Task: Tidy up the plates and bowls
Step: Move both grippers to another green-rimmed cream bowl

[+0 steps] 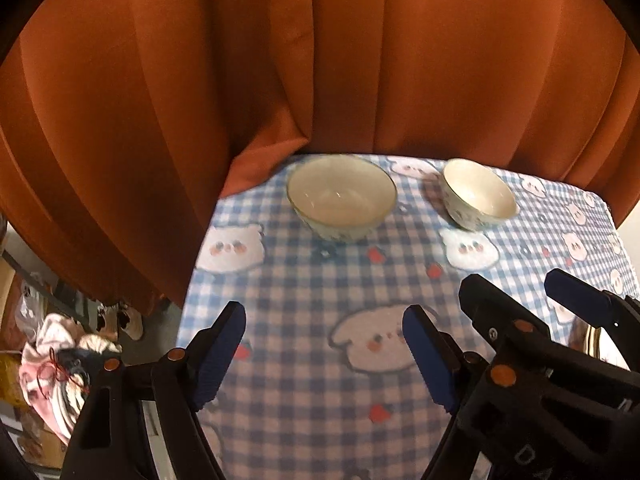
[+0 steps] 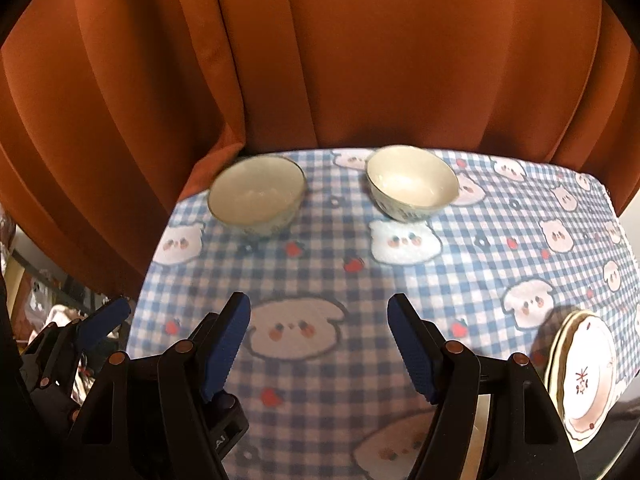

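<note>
Bowls sit at the far edge of my table, in front of the orange curtain [image 1: 320,60] that fills the background; the blue checked tablecloth [image 2: 320,272] with its cartoon animals spreads under everything. Plates [image 2: 588,372] lie stacked at the near right corner, I think two or three, though the rim distortion blurs the count. My left bowl [image 1: 341,196] looks the wider one, my right bowl [image 1: 478,194] sits apart from it, both upright and empty. My left gripper [image 1: 324,352] and right gripper [image 2: 318,344] hover side by side above the cloth, jaws spread, nothing between them
</note>
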A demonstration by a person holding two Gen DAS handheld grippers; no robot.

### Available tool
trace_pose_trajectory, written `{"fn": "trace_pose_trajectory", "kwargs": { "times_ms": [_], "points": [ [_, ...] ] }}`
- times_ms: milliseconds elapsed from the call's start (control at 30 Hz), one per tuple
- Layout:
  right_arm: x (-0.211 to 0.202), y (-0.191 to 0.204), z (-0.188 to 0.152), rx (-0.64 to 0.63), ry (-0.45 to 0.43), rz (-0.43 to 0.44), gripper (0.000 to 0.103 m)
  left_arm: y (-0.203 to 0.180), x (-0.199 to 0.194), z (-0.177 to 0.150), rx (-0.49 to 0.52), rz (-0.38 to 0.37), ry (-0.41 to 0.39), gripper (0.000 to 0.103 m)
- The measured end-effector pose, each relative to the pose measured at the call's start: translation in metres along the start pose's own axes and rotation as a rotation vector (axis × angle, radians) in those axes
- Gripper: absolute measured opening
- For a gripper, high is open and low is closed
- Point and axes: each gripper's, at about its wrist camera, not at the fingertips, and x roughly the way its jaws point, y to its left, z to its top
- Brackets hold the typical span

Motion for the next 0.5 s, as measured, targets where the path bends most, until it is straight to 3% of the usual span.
{"fn": "trace_pose_trajectory", "kwargs": {
  "times_ms": [367,500],
  "points": [
    [0.028,0.024,0.065,0.013,-0.045,-0.015,0.074,0.011,0.03,0.062,0.007,0.036,-0.049,0.075],
    [0.054,0.022,0.087,0.018,-0.04,0.003,0.074,0.014,0.053,0.078,-0.02,0.051,-0.026,0.072]
  ]
}}
